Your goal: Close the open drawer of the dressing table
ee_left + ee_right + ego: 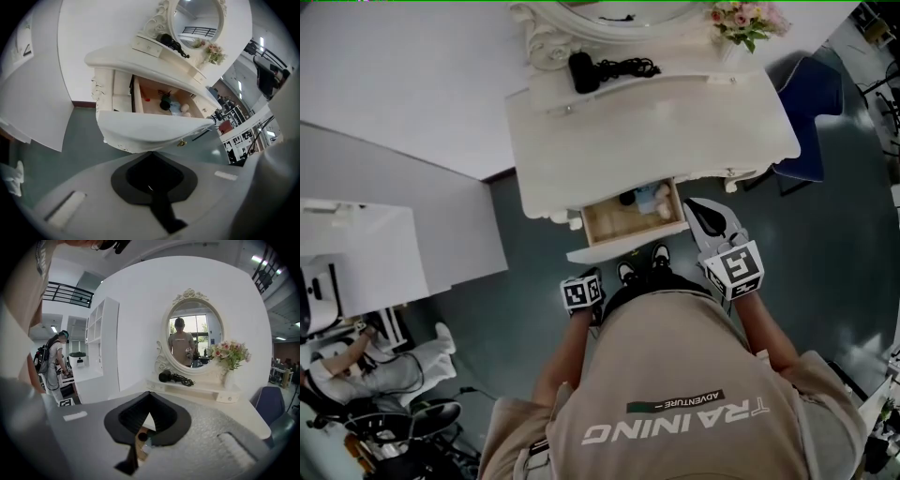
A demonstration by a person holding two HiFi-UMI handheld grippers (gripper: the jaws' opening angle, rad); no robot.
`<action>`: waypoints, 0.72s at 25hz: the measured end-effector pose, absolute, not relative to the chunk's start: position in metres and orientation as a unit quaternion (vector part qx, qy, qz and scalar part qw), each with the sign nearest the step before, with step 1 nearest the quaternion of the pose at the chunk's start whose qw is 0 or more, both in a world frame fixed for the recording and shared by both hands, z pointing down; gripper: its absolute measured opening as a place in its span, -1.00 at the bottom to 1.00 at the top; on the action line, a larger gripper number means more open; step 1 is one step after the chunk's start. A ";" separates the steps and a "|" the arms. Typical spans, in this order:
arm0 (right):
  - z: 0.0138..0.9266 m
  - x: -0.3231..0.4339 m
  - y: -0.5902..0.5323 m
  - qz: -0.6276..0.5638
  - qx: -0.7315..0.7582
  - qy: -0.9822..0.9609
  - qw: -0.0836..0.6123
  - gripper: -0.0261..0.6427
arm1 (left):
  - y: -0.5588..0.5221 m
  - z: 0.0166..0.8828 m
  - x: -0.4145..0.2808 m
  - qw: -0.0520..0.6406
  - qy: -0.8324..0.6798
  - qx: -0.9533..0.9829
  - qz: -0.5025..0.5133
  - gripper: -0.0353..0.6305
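The white dressing table (pixel 675 131) has its drawer (pixel 614 225) pulled out, with a few small items in its far right corner. The curved white drawer front (pixel 145 129) with a gold knob (pixel 182 142) fills the left gripper view just beyond my left gripper (pixel 150 153), which is shut and empty. In the head view only its marker cube (pixel 581 292) shows, low by the person's left side and short of the drawer front (pixel 623 247). My right gripper (pixel 694 204) is shut and empty, at the drawer's right end beside the table edge.
A black hair dryer (pixel 581 70) with its cord and a vase of flowers (pixel 745 19) stand on the table's back shelf under the oval mirror (pixel 194 336). A blue chair (pixel 811 103) is right of the table. A white cabinet (pixel 356 253) and a seated person (pixel 356 361) are at the left.
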State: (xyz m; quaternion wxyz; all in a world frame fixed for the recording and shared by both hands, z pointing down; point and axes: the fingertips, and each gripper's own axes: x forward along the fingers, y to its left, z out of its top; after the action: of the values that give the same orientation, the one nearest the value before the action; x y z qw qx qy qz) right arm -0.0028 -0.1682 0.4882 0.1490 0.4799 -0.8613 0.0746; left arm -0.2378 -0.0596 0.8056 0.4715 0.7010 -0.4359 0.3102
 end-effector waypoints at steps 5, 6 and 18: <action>0.483 -0.006 -0.176 0.072 0.479 -0.863 0.145 -0.91 | -0.068 0.804 -0.242 0.479 -0.438 0.698 0.303 -0.84; 0.483 -0.007 -0.177 0.074 0.478 -0.863 0.144 -0.91 | -0.069 0.803 -0.241 0.480 -0.438 0.698 0.301 -0.84; 0.493 0.008 -0.179 0.088 0.474 -0.868 0.123 -0.91 | -0.073 0.797 -0.240 0.477 -0.450 0.687 0.314 -0.84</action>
State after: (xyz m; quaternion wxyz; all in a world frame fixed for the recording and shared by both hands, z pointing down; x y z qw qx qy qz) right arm 0.0082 -0.1790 0.4933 0.1227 0.4738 -0.8676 0.0882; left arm -0.2405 -0.0731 0.7974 0.4768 0.6868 -0.4497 0.3144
